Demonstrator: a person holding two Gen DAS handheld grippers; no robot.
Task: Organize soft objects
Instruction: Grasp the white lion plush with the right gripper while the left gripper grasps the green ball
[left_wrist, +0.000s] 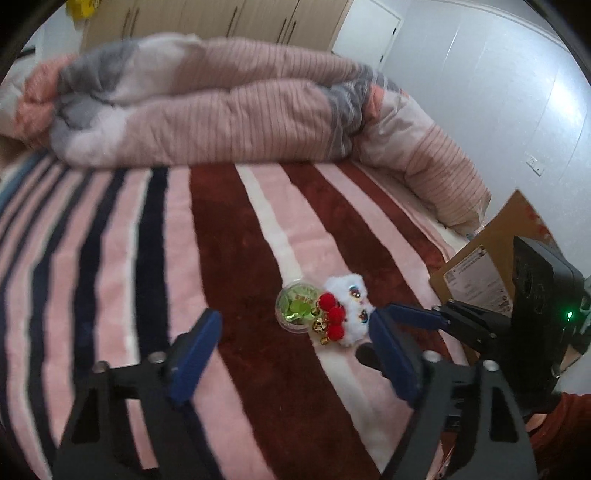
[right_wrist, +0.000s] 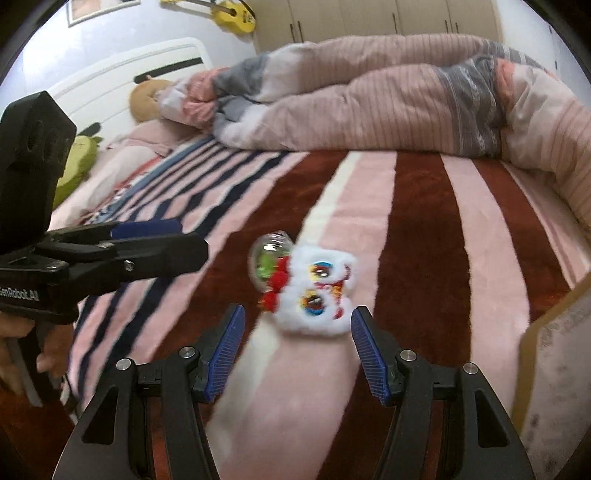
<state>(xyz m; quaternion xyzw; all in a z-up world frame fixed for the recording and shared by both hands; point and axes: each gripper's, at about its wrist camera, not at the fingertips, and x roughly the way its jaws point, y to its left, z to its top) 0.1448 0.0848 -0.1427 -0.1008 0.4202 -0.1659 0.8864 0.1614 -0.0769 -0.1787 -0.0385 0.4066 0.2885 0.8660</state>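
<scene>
A white plush lion-head toy (left_wrist: 351, 310) (right_wrist: 319, 293) with red pompoms lies on the striped blanket (left_wrist: 229, 258) (right_wrist: 413, 229), beside a clear round capsule (left_wrist: 295, 306) (right_wrist: 267, 256) with green contents. My left gripper (left_wrist: 295, 332) is open and empty, just short of the toy. My right gripper (right_wrist: 297, 325) is open and empty, its blue pads on either side of the toy's near edge. The right gripper also shows in the left wrist view (left_wrist: 424, 317), close to the toy's right side. The left gripper shows in the right wrist view (right_wrist: 155, 240), left of the toy.
A rolled pink and grey duvet (left_wrist: 207, 103) (right_wrist: 388, 92) lies across the far side of the bed. A cardboard box (left_wrist: 487, 266) (right_wrist: 554, 350) stands at the bed's right edge. Plush toys (right_wrist: 79, 162) and a pillow lie by the headboard (right_wrist: 122, 74). A wardrobe stands behind.
</scene>
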